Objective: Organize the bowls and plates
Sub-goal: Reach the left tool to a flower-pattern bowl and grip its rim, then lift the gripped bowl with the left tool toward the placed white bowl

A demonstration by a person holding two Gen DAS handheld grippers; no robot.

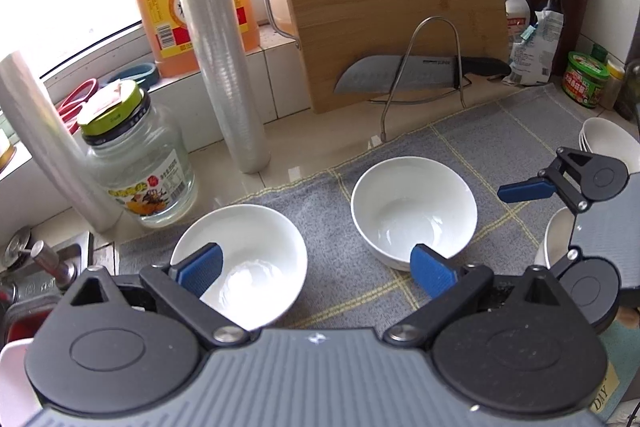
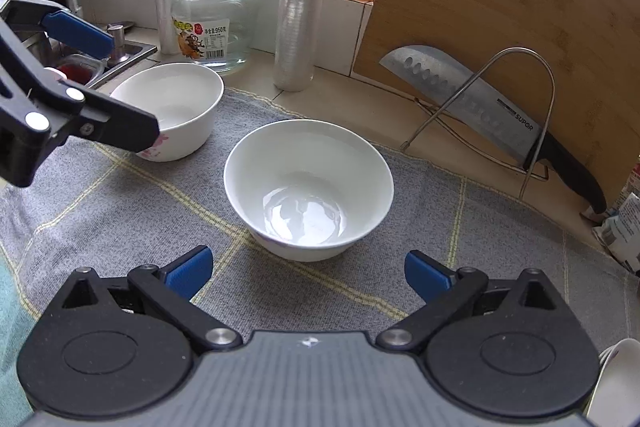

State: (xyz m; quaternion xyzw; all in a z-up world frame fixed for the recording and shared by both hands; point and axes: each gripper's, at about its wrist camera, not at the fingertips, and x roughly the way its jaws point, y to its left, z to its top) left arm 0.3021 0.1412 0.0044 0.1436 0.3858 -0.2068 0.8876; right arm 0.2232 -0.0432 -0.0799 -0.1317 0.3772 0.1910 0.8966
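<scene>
Two white bowls sit on a gray mat (image 2: 120,211) by the sink. The left bowl (image 1: 244,263) is near the mat's edge, close to a glass jar (image 1: 140,163). The right bowl (image 2: 308,187) sits in the middle of the mat and looks a bit wet inside. More white dishes (image 1: 608,143) wait at the far right, partly cut off, so I cannot tell how many there are.

The left gripper (image 1: 316,269) is spread wide and holds nothing. One blue pad (image 1: 200,267) hangs over the left bowl. The other hangs near the right bowl. The right gripper (image 2: 308,275) is spread wide too, with nothing in it. It points at the right bowl, and its tips are near the rim.

Here is what I think could go wrong. The bowls are smooth and maybe wet, so a weak pinch on the rim could let one slip and fall. It might chip or break. If the left gripper goes down as it is, a pad could bump the rim and tip the bowl or push it off the mat toward the sink. The two grippers are close, so they could knock into each other. A wide swing could hit the plastic roll (image 1: 224,67), which is tall and easy to topple. The knife (image 2: 472,107) on its rack (image 2: 536,99) is just behind the mat, so reaching too far back is not safe.
</scene>
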